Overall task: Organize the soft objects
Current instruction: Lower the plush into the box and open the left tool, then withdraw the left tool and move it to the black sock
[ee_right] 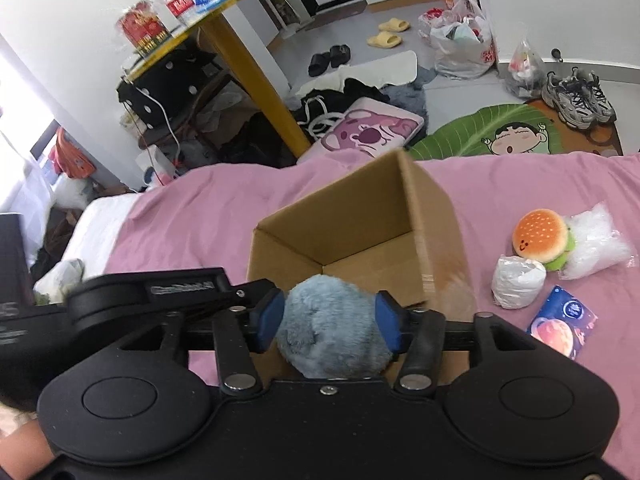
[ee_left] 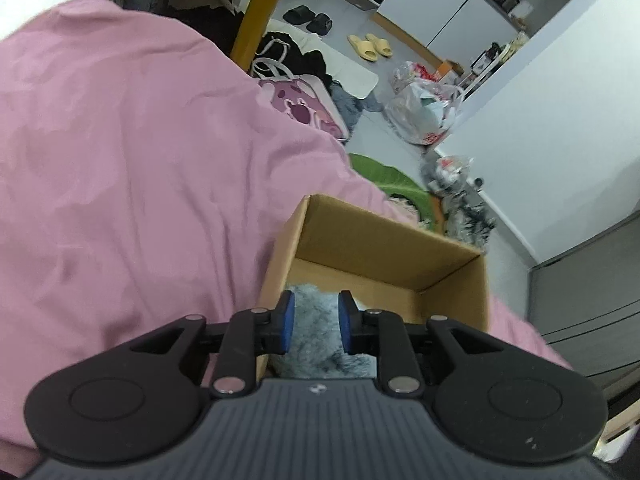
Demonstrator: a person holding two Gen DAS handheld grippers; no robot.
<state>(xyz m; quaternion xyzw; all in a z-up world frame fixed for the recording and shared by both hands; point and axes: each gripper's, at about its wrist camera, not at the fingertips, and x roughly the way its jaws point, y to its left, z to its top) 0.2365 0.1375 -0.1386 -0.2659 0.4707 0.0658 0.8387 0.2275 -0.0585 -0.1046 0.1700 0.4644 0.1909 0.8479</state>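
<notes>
Open brown cardboard box (ee_right: pixel 360 236) sits on the bed's pink sheet (ee_right: pixel 192 216), top flaps up. Right wrist view: right hand-held gripper (ee_right: pixel 329 320) hangs over the box's near edge with a fluffy grey-blue plush ball (ee_right: pixel 332 332) between its blue pads (ee_right: pixel 269 316); both pads meet the fur at the ball's sides, though whether they press or merely brush it is not clear. The same view shows the left hand-held gripper (ee_right: pixel 264 292) coming in from the left, its tip at the box's near-left rim beside the ball. Only this view shows the items on the sheet right of the box: an orange burger-shaped plush toy (ee_right: pixel 542 238), a clear plastic bag of white stuffing (ee_right: pixel 600 240) touching it, a white wrapped roll (ee_right: pixel 518 282) just below, and a blue printed packet (ee_right: pixel 562 322) nearest the camera. Left wrist view: left hand-held gripper (ee_left: pixel 317 326), jaws at a narrow gap, frames the grey-blue fur (ee_left: pixel 316 332) low at the box's near end; pads look just off the fur. This view alone shows the box's (ee_left: pixel 380 248) bare far interior.
</notes>
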